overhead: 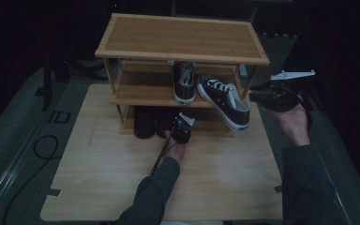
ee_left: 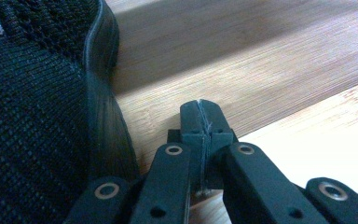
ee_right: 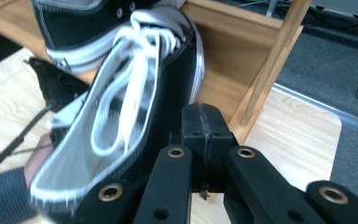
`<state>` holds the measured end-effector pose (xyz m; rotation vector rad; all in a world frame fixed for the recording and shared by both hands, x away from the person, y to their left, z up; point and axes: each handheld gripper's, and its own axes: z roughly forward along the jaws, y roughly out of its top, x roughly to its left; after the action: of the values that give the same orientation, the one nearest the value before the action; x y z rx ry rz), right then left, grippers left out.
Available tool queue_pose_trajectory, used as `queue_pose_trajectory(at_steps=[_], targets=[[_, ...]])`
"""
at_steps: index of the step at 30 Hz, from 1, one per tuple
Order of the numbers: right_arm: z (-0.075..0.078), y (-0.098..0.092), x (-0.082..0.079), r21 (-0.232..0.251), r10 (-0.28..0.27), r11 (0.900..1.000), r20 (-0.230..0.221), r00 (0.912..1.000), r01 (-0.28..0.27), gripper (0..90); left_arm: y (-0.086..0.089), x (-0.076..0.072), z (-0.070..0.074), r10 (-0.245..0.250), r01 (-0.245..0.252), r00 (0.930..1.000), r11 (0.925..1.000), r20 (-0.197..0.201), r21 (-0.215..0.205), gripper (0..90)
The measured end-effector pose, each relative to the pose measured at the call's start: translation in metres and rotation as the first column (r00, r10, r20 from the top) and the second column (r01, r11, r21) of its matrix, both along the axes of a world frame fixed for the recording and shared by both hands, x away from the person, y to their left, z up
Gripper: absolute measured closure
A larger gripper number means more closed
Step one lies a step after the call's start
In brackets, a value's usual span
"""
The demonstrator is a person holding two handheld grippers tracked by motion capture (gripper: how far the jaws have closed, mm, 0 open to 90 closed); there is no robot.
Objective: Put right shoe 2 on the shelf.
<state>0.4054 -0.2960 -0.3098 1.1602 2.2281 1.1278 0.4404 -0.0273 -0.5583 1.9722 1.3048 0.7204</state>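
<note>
Two sneakers sit on the middle shelf of the wooden rack (overhead: pixel 183 54) in the high view; the right sneaker (overhead: pixel 224 100) hangs tilted over its edge, the right gripper (overhead: pixel 262 97) just beside it. The left gripper (ee_left: pixel 200 116), jaws closed and empty, rests by a black knit shoe (ee_left: pixel 32 121). The right gripper view shows closed, empty jaws beside the sneaker; I judge it needs pushing in square next, and no writing is readable.

Dark room, grey floor (overhead: pixel 9 140), light wooden table (overhead: pixel 122 187)

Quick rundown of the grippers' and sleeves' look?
Both grippers, left gripper and right gripper, are black, with two black jaws on linkages with brass-ringed pivots. The right carries a grey three-cornered plate. A dark cable trails from the left. Dark grey sleeves.
</note>
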Motion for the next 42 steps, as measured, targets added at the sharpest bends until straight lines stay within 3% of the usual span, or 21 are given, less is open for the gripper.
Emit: queue_pose_trajectory(at_steps=[12, 28, 35, 42], targets=[[-0.019, -0.003, -0.028, -0.04, 0.038, 0.998, -0.022, 0.999, -0.039, 90.0, 0.0, 0.0, 0.0, 0.0, 0.0, 1.0, 1.0, 0.0, 0.0, 89.6], [-0.04, -0.007, -0.063, -0.033, 0.094, 0.995, -0.049, 0.9944, -0.096, 90.0, 0.0, 0.0, 0.0, 0.001, -0.001, 1.0, 1.0, 0.0, 0.0, 89.7], [-0.045, 0.0, -0.072, -0.046, 0.123, 0.991, -0.056, 0.9908, -0.125, 90.0, 0.0, 0.0, 0.0, 0.001, -0.001, 1.0, 1.0, 0.0, 0.0, 89.7], [-0.043, 0.002, -0.072, -0.045, 0.122, 0.991, -0.05, 0.9913, -0.124, 90.0, 0.0, 0.0, 0.0, 0.0, 0.0, 1.0, 1.0, -0.001, -0.002, 90.0]])
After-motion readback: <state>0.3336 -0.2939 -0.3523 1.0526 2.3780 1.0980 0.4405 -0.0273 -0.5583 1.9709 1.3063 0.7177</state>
